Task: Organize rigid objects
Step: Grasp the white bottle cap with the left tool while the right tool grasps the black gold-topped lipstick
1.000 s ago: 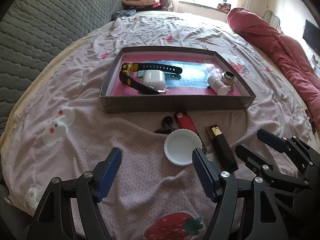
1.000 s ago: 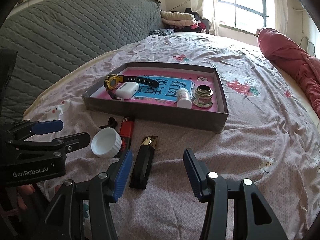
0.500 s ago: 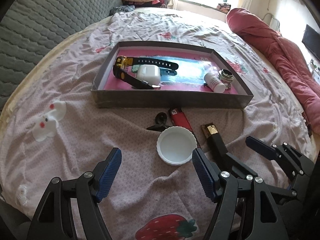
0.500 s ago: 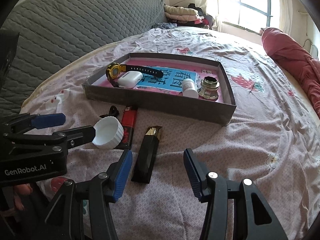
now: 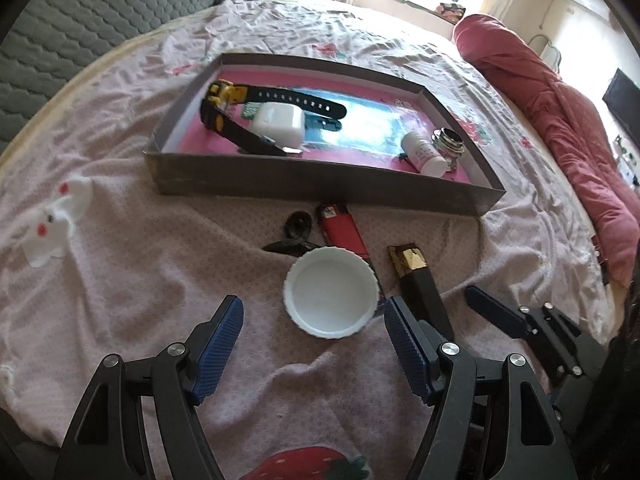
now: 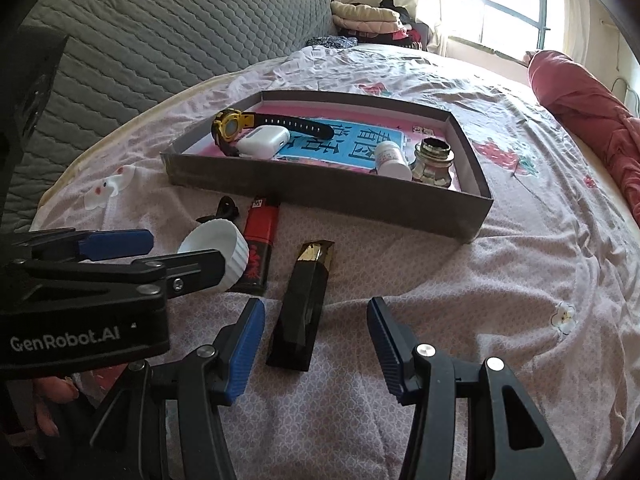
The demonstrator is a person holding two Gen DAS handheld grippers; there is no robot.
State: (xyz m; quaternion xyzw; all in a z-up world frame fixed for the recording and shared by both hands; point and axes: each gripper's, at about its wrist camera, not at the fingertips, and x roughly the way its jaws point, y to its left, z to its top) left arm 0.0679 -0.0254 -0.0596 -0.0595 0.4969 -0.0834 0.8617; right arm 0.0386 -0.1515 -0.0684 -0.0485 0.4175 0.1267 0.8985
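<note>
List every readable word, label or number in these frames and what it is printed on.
"GenRobot.AI": white lettering on the black body of the left gripper.
Large dark Chinese characters on the blue sheet in the grey cardboard tray: not reliably readable.
Print on the red lighter and small white bottle: too small.

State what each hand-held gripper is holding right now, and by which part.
Nothing is held. The left hand-held gripper stands open before the white cap; the right hand-held gripper stands open over the black case.

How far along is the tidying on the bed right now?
Partly done. In the tray already: watch, white case, pill bottle, glass jar. Nothing is held; the open left gripper nears the white lid, the open right gripper the black case. Lighter and black clip also remain outside.
</note>
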